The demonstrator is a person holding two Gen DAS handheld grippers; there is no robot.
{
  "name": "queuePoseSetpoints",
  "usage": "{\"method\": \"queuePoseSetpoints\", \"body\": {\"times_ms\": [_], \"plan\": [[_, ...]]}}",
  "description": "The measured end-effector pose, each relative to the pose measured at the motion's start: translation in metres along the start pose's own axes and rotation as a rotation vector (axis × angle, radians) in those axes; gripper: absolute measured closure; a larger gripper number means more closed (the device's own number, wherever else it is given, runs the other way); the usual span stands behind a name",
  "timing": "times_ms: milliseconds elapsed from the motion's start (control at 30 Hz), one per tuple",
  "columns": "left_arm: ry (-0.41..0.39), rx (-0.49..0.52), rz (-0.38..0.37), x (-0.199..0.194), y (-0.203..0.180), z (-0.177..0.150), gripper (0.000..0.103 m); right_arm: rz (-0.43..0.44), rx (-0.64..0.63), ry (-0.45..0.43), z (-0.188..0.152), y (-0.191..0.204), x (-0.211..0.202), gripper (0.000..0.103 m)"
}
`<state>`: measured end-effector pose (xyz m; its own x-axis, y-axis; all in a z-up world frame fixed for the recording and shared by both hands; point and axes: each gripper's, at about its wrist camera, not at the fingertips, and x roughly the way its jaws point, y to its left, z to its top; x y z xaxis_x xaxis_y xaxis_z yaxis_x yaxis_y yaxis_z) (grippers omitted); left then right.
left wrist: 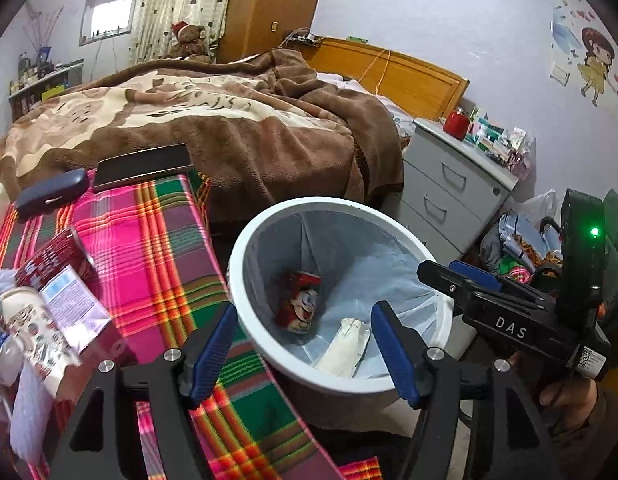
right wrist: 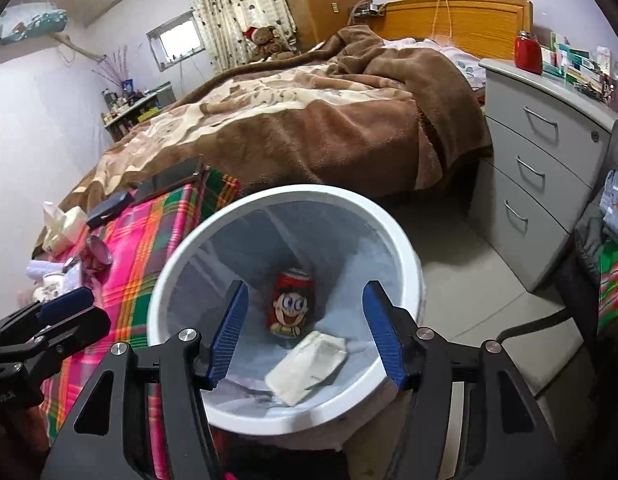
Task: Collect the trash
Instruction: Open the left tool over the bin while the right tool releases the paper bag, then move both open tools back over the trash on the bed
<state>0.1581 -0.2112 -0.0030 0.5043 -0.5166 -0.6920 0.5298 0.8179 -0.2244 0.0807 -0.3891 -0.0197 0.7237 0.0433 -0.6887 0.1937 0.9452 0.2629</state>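
Note:
A white trash bin [left wrist: 245,248] [right wrist: 169,264] with a pale liner stands on the floor beside the plaid-covered surface. Inside lie a red cartoon can [left wrist: 299,304] [right wrist: 293,306] and a white crumpled packet [left wrist: 343,350] [right wrist: 307,368]. My left gripper [left wrist: 305,354] hangs over the bin's near rim, jaws open, nothing between them. My right gripper [right wrist: 305,332] is above the bin's mouth, also open and empty; it shows in the left wrist view [left wrist: 449,272] at the bin's right rim. On the plaid cloth [left wrist: 149,248] at left lie a white printed can [left wrist: 33,320], a red can [left wrist: 65,256] and wrappers.
A bed with a brown blanket [left wrist: 229,120] lies behind the bin. A grey drawer cabinet [right wrist: 541,152] stands at right, with clutter on top. A dark glasses case [left wrist: 53,196], a black flat box [left wrist: 145,166] and a tissue pack [right wrist: 63,222] sit on the plaid cloth.

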Motion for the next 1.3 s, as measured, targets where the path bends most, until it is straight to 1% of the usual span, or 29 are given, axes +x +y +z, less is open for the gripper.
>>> {"method": "queuePoseSetpoints", "body": {"times_ms": [133, 300, 400, 633, 767, 833, 933, 1000, 1100, 1300], "plan": [[-0.023, -0.005, 0.033, -0.018, 0.008, -0.007, 0.034, 0.021, 0.005, -0.021, -0.001, 0.008, -0.006, 0.042], [-0.051, -0.018, 0.055, -0.042, 0.023, -0.019, 0.034, 0.053, -0.013, -0.036, -0.004, 0.026, -0.011, 0.042], [-0.067, -0.046, 0.073, -0.057, 0.037, -0.028, 0.034, 0.072, -0.034, -0.042, -0.007, 0.040, -0.012, 0.042], [-0.096, -0.094, 0.150, -0.089, 0.073, -0.047, 0.034, 0.117, -0.097, -0.053, -0.016, 0.073, -0.010, 0.042], [-0.111, -0.120, 0.205, -0.105, 0.093, -0.058, 0.034, 0.131, -0.161, -0.040, -0.023, 0.095, -0.004, 0.042], [-0.116, -0.133, 0.214, -0.111, 0.102, -0.064, 0.034, 0.142, -0.200, -0.035, -0.028, 0.107, -0.002, 0.042], [-0.125, -0.139, 0.253, -0.122, 0.116, -0.072, 0.034, 0.167, -0.241, -0.024, -0.032, 0.122, 0.002, 0.042], [-0.122, -0.163, 0.269, -0.125, 0.126, -0.074, 0.034, 0.186, -0.258, -0.013, -0.033, 0.130, 0.007, 0.042], [-0.125, -0.183, 0.294, -0.130, 0.139, -0.078, 0.034, 0.193, -0.279, 0.000, -0.036, 0.144, 0.011, 0.042], [-0.121, -0.220, 0.346, -0.138, 0.170, -0.085, 0.034, 0.205, -0.326, 0.011, -0.033, 0.165, 0.019, 0.042]]}}
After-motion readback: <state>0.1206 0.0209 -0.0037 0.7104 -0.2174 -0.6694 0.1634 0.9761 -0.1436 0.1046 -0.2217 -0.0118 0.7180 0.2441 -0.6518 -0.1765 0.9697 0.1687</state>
